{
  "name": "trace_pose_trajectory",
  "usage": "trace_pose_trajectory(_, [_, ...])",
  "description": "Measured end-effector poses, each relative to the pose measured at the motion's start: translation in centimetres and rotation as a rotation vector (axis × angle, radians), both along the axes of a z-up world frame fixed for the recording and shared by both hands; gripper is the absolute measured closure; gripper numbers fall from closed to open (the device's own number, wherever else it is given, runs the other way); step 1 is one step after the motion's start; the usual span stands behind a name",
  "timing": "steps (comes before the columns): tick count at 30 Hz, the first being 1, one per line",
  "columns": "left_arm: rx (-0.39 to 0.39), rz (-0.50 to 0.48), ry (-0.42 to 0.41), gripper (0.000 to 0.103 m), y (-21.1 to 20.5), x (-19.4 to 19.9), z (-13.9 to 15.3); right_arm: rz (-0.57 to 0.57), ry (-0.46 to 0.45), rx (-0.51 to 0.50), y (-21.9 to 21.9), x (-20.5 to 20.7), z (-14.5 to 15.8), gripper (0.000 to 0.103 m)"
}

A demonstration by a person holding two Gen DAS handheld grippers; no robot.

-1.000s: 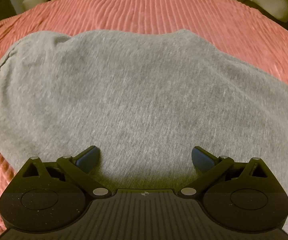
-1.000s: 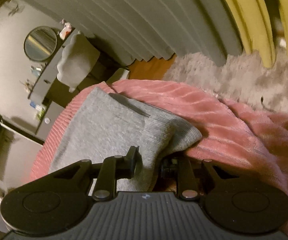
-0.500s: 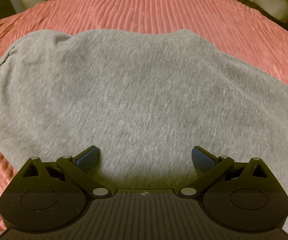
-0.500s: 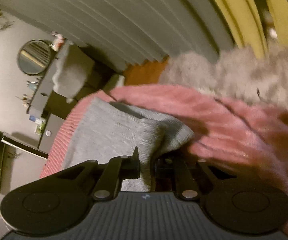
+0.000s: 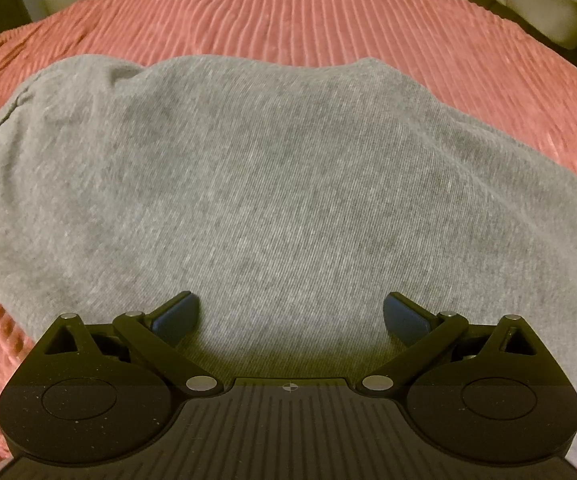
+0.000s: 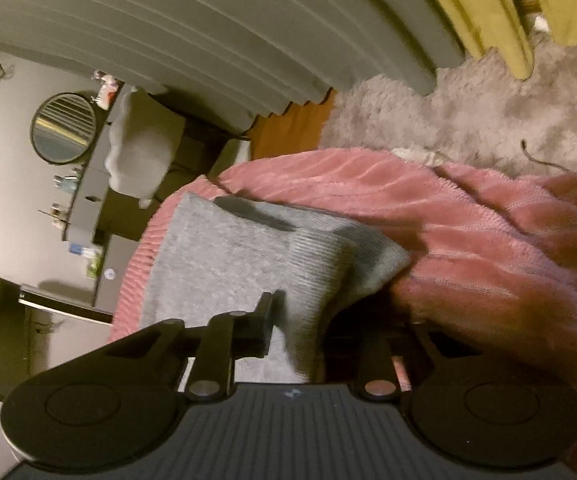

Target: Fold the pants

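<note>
The grey pants lie spread across a ribbed pink bedspread — soft heathered knit, a dark seam running along the edge at the left of the left wrist view. The left gripper hangs steeply over the cloth with its blue-tipped jaws spread wide and nothing between them. The right gripper tilts down at the bed's edge, rolled to one side — its jaws have just been closing and now pinch the ribbed cuff end of the pants, which rises bunched from the bedspread into the grip.
</note>
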State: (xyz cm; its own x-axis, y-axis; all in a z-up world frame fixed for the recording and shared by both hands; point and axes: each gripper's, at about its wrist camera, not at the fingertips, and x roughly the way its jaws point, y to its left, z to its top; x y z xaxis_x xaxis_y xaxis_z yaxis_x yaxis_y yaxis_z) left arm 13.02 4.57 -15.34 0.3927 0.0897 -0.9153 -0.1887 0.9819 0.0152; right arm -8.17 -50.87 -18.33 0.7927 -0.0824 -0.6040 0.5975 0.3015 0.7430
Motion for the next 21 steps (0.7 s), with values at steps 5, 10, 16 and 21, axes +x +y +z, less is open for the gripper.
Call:
trace_pose_trajectory(5, [-0.004, 0.003, 0.000, 0.001, -0.1, -0.1, 0.1, 0.020, -0.128, -0.070, 1.1, -0.1, 3.0, 0.093])
trace_pose_trajectory(10, [-0.016, 0.004, 0.000, 0.001, -0.1, -0.3, 0.2, 0.024, -0.130, -0.086, 1.4, 0.0, 3.5, 0.093])
trace_pose_trajectory(16, [-0.043, 0.006, 0.003, 0.001, 0.2, -0.5, 0.3, -0.075, 0.020, 0.065, 0.1, 0.2, 0.0, 0.093])
trace_pose_trajectory(21, [-0.074, 0.017, -0.009, 0.001, 0.6, -0.9, 0.5, -0.025, 0.006, -0.167, 2.9, 3.1, 6.1, 0.093])
